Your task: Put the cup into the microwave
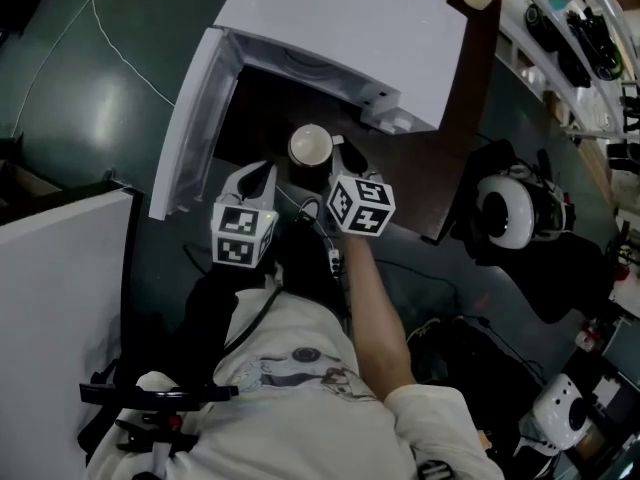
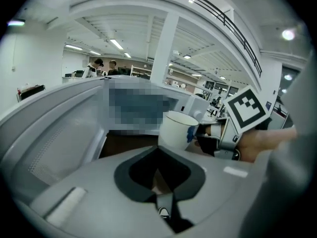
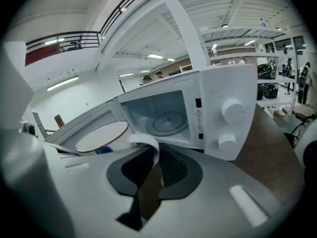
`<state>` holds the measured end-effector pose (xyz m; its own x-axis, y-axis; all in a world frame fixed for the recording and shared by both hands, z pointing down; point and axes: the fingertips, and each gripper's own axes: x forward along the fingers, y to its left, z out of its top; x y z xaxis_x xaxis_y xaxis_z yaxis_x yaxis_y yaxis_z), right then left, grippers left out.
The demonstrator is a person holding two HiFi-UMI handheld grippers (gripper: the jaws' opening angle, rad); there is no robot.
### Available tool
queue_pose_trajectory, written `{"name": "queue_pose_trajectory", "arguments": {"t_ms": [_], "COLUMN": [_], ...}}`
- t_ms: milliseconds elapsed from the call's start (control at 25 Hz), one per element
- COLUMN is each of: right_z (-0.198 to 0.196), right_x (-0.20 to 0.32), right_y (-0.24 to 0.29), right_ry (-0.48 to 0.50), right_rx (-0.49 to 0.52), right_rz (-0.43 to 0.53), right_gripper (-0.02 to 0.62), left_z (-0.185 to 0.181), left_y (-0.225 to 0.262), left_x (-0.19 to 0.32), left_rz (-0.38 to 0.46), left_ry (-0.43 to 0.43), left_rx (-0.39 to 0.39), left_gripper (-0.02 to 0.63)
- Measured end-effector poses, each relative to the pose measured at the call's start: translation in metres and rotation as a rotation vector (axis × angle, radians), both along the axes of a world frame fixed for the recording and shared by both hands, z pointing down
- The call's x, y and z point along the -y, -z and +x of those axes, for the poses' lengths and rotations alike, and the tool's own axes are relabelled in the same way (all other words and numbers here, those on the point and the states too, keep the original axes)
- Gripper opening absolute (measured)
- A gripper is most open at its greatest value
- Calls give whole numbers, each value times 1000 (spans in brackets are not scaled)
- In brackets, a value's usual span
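The white cup (image 1: 311, 146) hangs in front of the open microwave (image 1: 350, 18), above the dark table. My right gripper (image 1: 336, 164) is shut on the cup's handle (image 3: 148, 145). The cup's rim (image 3: 101, 135) shows just left of the jaws in the right gripper view. Beyond it lies the microwave cavity with its glass turntable (image 3: 166, 121). The microwave door (image 1: 190, 128) stands swung out to the left. My left gripper (image 1: 260, 175) hovers just left of the cup, jaws together with nothing in them. From the left gripper view the cup (image 2: 176, 130) sits right of centre, the right gripper (image 2: 200, 135) on it.
The microwave's two white knobs (image 3: 230, 110) face the right gripper. The brown table (image 1: 455, 168) extends to the right of the microwave. A white round device (image 1: 505, 208) rests on a dark seat at right. A white panel (image 1: 60, 298) stands at left. Cables trail on the floor (image 1: 120, 48).
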<state>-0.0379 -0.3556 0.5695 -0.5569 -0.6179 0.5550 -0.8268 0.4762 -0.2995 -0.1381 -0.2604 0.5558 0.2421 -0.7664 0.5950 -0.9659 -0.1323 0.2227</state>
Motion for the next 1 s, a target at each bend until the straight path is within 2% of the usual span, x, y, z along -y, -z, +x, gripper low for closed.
{"name": "queue_pose_trajectory", "arguments": {"t_ms": [240,520,720,1000], "right_z": [-41,-61,-68,-76], "right_x": [27,57,85,142], "right_y": [1,-5,-15,-25], "right_ry": [56,52,9,-86], "right_rx": [1,-6,-14,29], "right_rz": [36,40,47,91], "right_gripper": [38,38,38,38], "left_z": [-22,-39,-43,-40], "left_y": [-8,-20,-23,-33], "left_x": [-4,7,15,9], "left_rz": [-10,-48,-69,-108], "left_ry": [66,129,128,104], "left_rx": [-1,-16,-15,-17], "left_gripper": [-2,-2,-2,-2]}}
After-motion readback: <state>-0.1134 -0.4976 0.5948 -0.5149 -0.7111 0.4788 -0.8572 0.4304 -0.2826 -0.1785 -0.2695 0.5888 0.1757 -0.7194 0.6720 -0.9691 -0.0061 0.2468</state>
